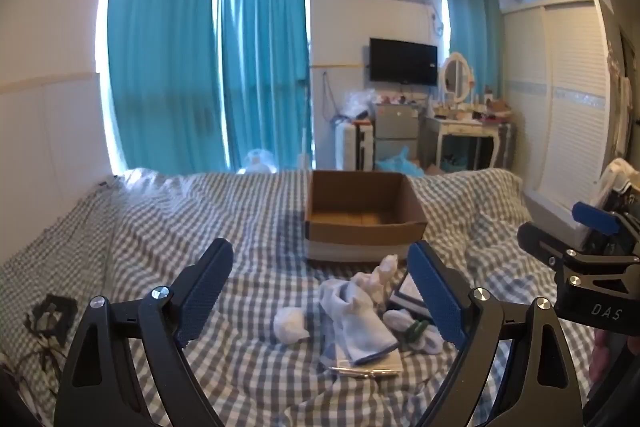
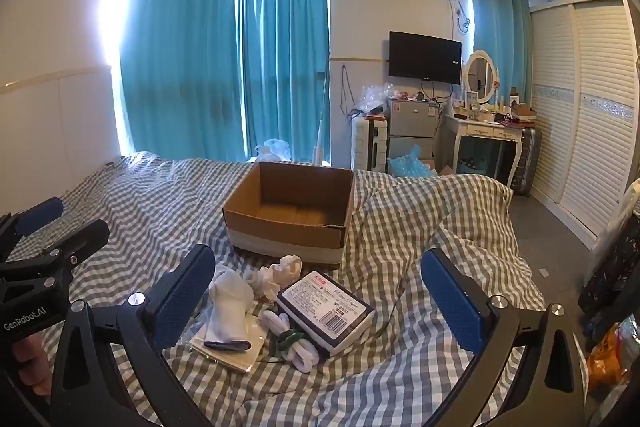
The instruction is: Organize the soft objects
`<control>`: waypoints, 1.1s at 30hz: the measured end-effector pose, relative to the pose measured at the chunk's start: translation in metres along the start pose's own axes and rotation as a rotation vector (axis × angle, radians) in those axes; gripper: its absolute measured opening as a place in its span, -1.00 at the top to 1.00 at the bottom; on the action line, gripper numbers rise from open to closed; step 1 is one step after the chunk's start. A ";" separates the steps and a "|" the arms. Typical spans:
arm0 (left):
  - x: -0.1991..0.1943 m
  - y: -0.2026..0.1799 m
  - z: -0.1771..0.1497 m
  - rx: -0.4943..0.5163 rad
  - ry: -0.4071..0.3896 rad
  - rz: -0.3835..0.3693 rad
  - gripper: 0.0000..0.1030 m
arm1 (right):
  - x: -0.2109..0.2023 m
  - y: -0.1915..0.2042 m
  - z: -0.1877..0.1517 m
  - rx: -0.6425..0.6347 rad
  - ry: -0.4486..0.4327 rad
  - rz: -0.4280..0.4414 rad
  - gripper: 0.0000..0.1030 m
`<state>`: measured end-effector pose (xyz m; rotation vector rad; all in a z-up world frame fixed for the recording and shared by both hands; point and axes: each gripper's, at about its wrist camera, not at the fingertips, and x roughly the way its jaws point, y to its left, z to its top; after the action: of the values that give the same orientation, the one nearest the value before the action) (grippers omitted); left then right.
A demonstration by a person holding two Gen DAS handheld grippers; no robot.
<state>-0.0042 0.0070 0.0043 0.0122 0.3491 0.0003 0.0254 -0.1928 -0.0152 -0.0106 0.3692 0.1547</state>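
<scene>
An open, empty cardboard box (image 1: 362,217) (image 2: 290,209) stands on the checked bed cover. In front of it lies a small pile: a white sock with a dark cuff (image 1: 360,331) (image 2: 228,319), a crumpled white cloth (image 1: 290,323), a cream soft piece (image 1: 386,269) (image 2: 280,271), a tissue pack (image 2: 326,309) (image 1: 408,293) and white rolled items with a green band (image 2: 294,345) (image 1: 416,331). My left gripper (image 1: 320,275) is open and empty above the pile. My right gripper (image 2: 316,279) is open and empty above it too.
The bed (image 2: 420,227) is covered in grey-white checked fabric with folds. The right gripper's body shows at the left view's right edge (image 1: 592,267); the left gripper's body at the right view's left edge (image 2: 44,267). Wardrobe (image 2: 584,107), dresser and fridge stand beyond.
</scene>
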 end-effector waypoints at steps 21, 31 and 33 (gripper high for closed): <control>0.004 -0.002 -0.002 0.017 -0.001 0.009 -0.76 | 0.008 0.002 -0.006 -0.003 0.009 0.004 -1.00; 0.005 -0.003 -0.002 0.018 0.001 0.009 -0.76 | 0.007 0.003 -0.003 -0.004 0.011 0.003 -1.00; 0.004 -0.003 -0.003 0.019 0.000 0.009 -0.76 | 0.007 0.003 -0.004 -0.004 0.012 0.004 -1.00</control>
<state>-0.0011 0.0039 0.0004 0.0323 0.3487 0.0060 0.0304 -0.1886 -0.0212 -0.0145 0.3812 0.1591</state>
